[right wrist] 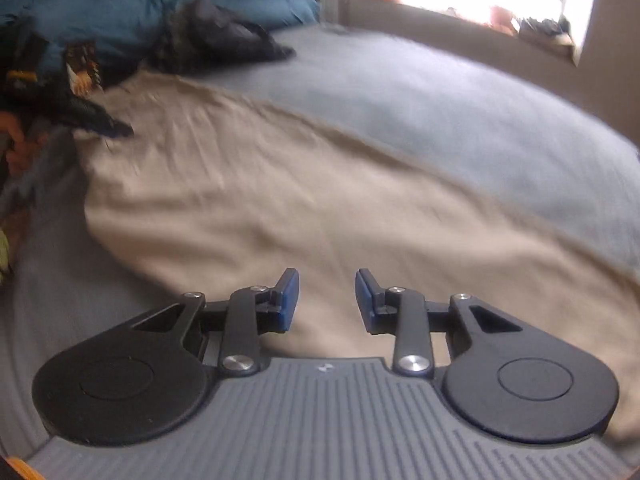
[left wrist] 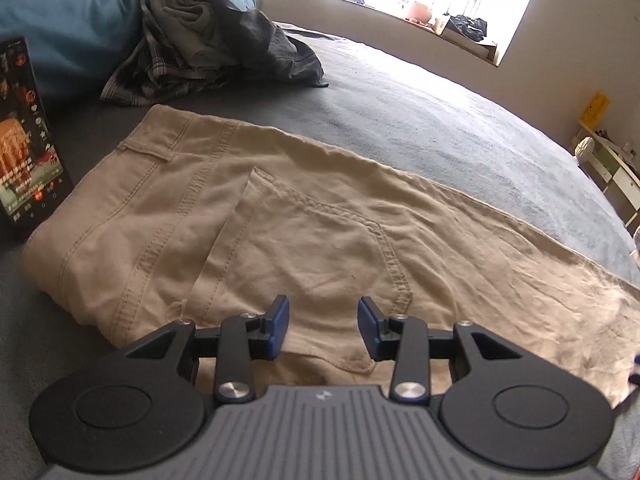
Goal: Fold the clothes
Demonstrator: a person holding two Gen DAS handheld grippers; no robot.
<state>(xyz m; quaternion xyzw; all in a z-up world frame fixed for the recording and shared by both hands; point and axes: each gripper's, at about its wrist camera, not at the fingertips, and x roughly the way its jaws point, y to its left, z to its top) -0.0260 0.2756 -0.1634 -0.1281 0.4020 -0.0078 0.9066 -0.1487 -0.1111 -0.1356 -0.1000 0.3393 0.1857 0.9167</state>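
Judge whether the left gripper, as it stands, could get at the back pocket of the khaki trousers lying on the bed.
Probably yes. The left gripper hangs with jaws apart and nothing between them, right over the back pocket of the khaki trousers. The cloth there lies bare; the phone and clothes pile sit well off.

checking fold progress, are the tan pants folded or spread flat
Folded once, lengthwise: the pants lie flat on the bed with one back pocket up and the legs stacked. Not yet folded across.
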